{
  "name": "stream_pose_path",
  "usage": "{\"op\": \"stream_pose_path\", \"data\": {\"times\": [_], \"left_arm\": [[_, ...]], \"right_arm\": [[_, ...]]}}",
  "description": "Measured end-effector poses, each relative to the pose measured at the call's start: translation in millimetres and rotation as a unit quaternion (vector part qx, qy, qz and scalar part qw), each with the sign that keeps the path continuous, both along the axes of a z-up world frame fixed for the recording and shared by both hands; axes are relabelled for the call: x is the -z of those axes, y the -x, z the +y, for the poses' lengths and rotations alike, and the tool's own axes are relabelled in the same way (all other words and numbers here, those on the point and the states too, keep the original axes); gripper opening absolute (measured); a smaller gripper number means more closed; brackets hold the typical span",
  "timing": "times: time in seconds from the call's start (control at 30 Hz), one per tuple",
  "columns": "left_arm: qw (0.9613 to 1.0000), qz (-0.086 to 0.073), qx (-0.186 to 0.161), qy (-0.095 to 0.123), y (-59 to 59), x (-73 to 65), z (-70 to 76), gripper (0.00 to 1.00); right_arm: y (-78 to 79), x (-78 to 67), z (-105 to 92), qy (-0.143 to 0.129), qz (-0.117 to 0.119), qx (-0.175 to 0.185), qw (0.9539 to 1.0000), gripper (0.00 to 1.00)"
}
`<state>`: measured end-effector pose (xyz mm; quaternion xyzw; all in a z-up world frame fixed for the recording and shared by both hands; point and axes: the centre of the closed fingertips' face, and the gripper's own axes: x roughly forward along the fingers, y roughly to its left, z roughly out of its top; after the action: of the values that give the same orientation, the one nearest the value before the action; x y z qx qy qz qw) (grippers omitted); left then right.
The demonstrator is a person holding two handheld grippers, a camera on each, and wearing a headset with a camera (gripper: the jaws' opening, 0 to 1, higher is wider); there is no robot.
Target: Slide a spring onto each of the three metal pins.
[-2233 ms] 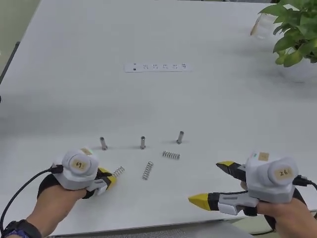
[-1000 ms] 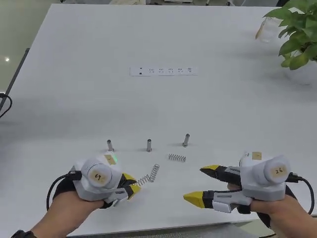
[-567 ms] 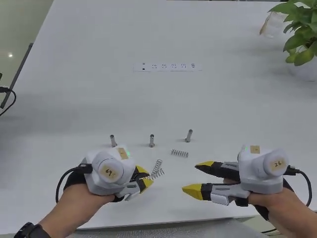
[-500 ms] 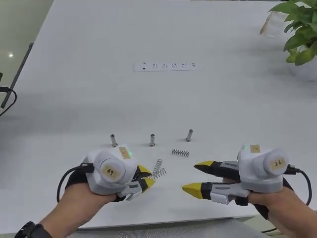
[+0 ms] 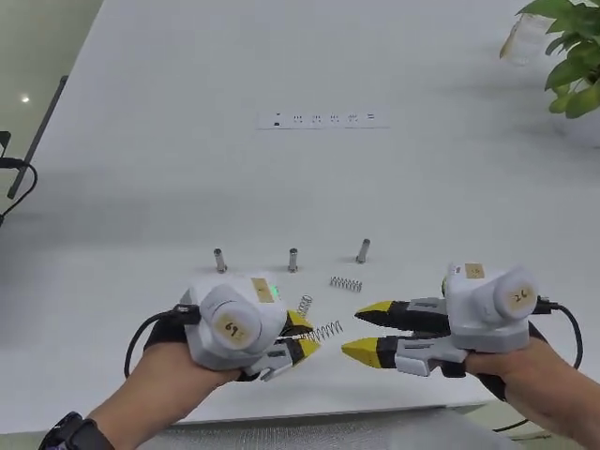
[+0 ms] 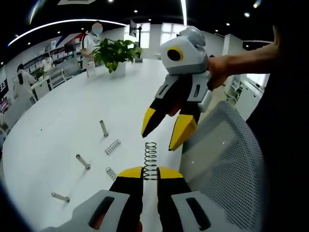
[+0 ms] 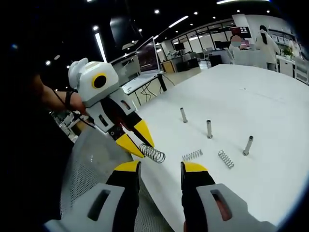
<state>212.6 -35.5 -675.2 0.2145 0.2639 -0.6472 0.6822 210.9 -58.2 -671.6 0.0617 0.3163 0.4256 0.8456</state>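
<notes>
Your left gripper (image 5: 305, 337) is clamped on one end of a spring (image 5: 325, 330), which sticks out sideways from the yellow tips toward your right gripper (image 5: 356, 330). About two seconds ago that spring lay on the table (image 5: 187, 141) in front of the left pin (image 5: 220, 260), with your left gripper just reaching it. Since then you have lifted it and carried it to the right, near the front edge. Your right gripper has come in from the right to meet it, so the two grippers, well apart before, now face each other tip to tip. The spring's free end sits just short of the right gripper, whose jaws stand apart as they did throughout. In the right gripper view the spring hangs between the left gripper's tips and your own spread jaws, touching neither of them. The other two springs have stayed where they were: the second spring (image 5: 346, 283) lies flat just in front of the right pin (image 5: 363, 250), and the third spring (image 5: 304, 305) lies in front of the middle pin (image 5: 293, 260), partly hidden behind your left gripper. All three pins stand upright and bare. Farther back, the power strip (image 5: 323, 119) and the plant (image 5: 572, 56) sit in the same places on the table; their shift in the picture comes from your head moving.
</notes>
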Motion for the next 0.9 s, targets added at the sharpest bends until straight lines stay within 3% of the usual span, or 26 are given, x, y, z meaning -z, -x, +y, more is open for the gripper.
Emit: {"op": "stream_pose_path", "data": {"times": [0.4,0.9], "left_arm": [[0.9994,-0.014,0.032,0.007,9.3,-9.7,-8.8,0.02],[0.9975,-0.027,0.065,0.007,12.4,-11.4,-10.5,0.02]], "right_arm": [[5.5,-7.1,10.2,-0.036,0.004,-0.022,0.9991,0.14],[10.3,-13.4,9.5,-0.051,0.014,-0.036,0.9979,0.12]]}}
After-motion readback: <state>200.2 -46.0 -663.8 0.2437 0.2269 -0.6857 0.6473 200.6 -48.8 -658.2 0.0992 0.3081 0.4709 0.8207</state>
